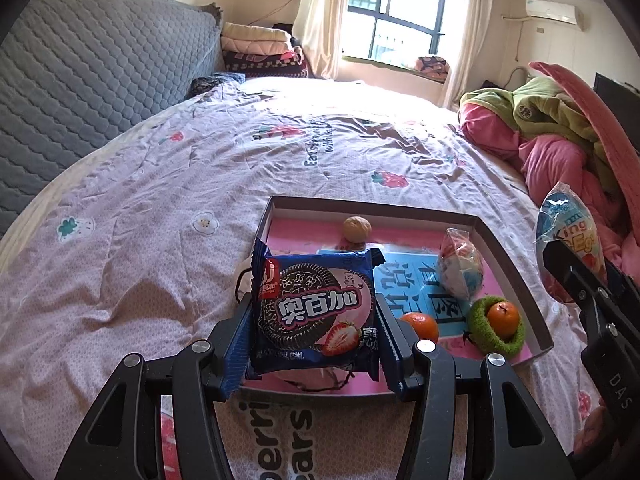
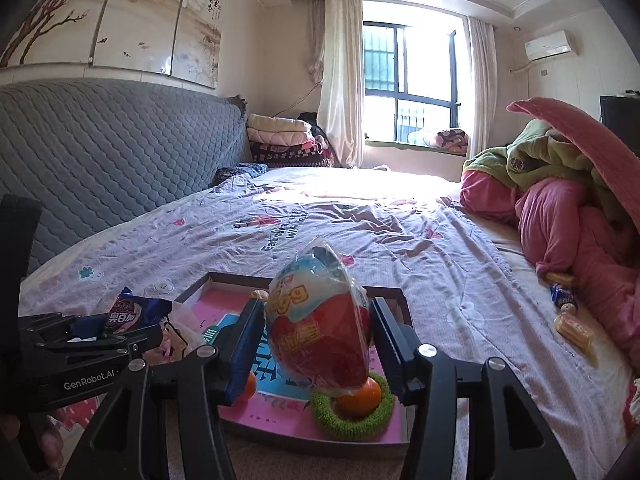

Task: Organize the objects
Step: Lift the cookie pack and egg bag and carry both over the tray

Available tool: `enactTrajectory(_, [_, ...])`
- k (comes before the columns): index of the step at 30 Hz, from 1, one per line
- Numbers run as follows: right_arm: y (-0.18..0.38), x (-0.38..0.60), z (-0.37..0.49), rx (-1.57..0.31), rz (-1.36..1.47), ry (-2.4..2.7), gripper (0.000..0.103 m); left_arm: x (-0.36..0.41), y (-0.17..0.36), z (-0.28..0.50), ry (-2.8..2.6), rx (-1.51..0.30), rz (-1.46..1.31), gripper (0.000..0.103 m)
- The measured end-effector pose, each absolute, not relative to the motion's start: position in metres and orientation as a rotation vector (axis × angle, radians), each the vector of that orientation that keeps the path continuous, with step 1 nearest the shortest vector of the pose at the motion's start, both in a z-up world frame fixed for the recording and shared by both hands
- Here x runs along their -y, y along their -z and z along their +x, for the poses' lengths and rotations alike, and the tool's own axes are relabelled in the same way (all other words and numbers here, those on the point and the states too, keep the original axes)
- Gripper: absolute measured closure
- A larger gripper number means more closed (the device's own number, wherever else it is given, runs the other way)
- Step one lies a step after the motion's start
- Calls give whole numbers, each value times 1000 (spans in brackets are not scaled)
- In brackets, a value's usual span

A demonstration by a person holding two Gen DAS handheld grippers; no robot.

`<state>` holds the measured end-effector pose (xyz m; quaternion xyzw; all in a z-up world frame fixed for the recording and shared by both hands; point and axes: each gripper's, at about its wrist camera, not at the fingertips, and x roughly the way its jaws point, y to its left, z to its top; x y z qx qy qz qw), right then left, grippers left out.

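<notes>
Left gripper (image 1: pixel 314 320) clamped on glossy flat cookie packet (image 1: pixel 316 312) — right gripper (image 2: pixel 318 338) on plastic-wrapped egg-shaped toy (image 2: pixel 320 320).

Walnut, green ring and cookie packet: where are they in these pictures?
Walnut (image 1: pixel 357 229), left wrist view, middle of its shell.
Green ring (image 1: pixel 482 334), left wrist view, its fuzzy front-left rim.
Cookie packet (image 1: pixel 314 312), left wrist view, centre of the printed front.
</notes>
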<state>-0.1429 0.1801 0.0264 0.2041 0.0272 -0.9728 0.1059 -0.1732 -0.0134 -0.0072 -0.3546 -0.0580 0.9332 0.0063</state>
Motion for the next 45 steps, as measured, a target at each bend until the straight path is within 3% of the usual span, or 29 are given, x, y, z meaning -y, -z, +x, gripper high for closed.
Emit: enactTrajectory(45, [37,-159,-177,-185,968,2728,48,-6,58,-206,-2796,55,-1340,46])
